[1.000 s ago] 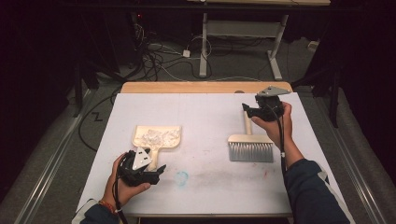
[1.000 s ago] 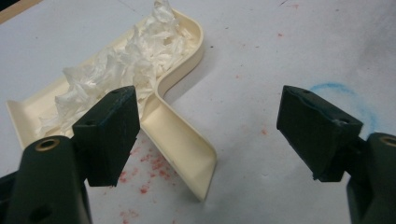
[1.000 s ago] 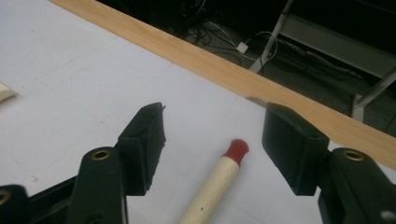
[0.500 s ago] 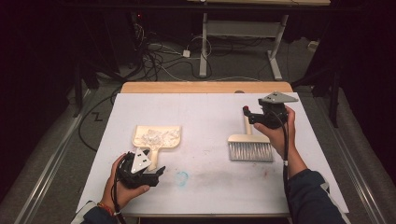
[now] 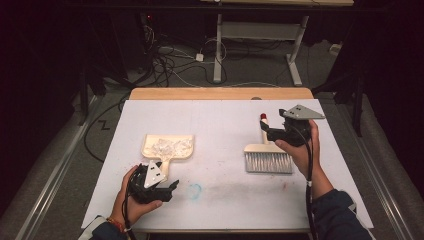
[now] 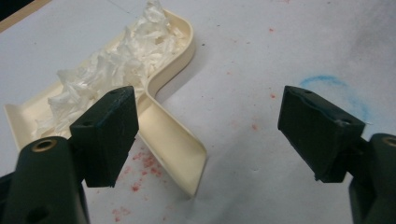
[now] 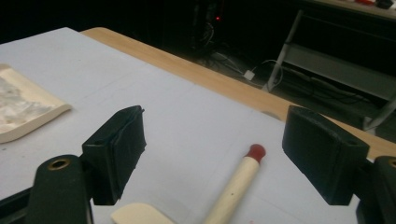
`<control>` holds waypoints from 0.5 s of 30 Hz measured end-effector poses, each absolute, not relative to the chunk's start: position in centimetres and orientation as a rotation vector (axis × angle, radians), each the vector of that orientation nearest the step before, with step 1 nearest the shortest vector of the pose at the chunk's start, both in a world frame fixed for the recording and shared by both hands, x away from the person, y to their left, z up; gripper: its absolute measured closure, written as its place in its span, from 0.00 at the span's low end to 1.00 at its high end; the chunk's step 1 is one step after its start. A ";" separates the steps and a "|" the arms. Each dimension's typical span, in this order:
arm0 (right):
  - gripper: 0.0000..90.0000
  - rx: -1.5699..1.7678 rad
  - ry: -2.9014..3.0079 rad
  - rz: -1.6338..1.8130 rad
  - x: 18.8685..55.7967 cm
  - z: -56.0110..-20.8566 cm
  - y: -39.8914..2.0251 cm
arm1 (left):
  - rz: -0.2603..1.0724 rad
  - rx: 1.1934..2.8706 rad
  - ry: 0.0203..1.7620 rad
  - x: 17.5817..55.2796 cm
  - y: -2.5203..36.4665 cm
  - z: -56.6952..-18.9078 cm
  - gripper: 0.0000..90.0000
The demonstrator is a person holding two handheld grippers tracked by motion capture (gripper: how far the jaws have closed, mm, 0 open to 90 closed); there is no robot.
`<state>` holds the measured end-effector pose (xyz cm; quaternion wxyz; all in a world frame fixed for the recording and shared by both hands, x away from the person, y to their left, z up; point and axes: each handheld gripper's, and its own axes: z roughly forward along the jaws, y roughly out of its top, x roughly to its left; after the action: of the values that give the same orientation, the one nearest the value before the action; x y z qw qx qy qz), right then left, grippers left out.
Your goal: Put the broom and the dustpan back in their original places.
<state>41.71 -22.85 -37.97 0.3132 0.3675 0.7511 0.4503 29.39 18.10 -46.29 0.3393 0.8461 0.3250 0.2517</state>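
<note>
1. My right gripper (image 5: 266, 131) sits at the right side of the white table (image 5: 220, 120), its jaws spread wide with nothing pinched between them; they have just been opening
2. The brush (image 5: 268, 157) lies flat on the table just beside that gripper, bristles toward me and its pale handle pointing away, ending in a small red tip (image 7: 256, 151)
3. In the right gripper view the brush handle (image 7: 233, 186) runs up between my two black jaws, but neither pad touches it (there is bare table on both sides of it)
4. My left gripper (image 5: 170, 187) rests low at the near left of the table, held in my left hand (image 5: 131, 199), jaws also standing wide apart and gripping nothing
5. The cream dustpan (image 5: 167, 148) lies just ahead of the left gripper, its short handle pointing back toward me
6. The pan holds a heap of crumpled white scraps (image 6: 112, 65)
7. In the left gripper view the dustpan handle (image 6: 175, 149) lies beside my left-hand jaw, which overlaps it in the picture, so I cannot tell whether they touch
8. A faint blue smudge (image 5: 194, 190) and some red specks (image 6: 142, 163) mark the table surface near the left gripper
</note>
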 end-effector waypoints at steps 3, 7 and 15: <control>0.23 0.920 1.971 1.184 41.2 -37.7 -22.5 | 0.660 2.203 0.840 29.5 18.1 -46.4 0.21; 0.22 0.875 1.983 1.187 40.3 -37.6 -22.2 | 0.674 2.207 0.846 29.5 18.2 -46.4 0.21; 0.22 0.789 1.993 1.211 38.5 -37.1 -21.9 | 0.675 2.210 0.830 29.4 18.0 -46.4 0.20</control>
<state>38.53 -21.94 -37.14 0.3331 0.3023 0.7632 0.4639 29.39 18.04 -46.45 0.3366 0.8475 0.3182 0.2591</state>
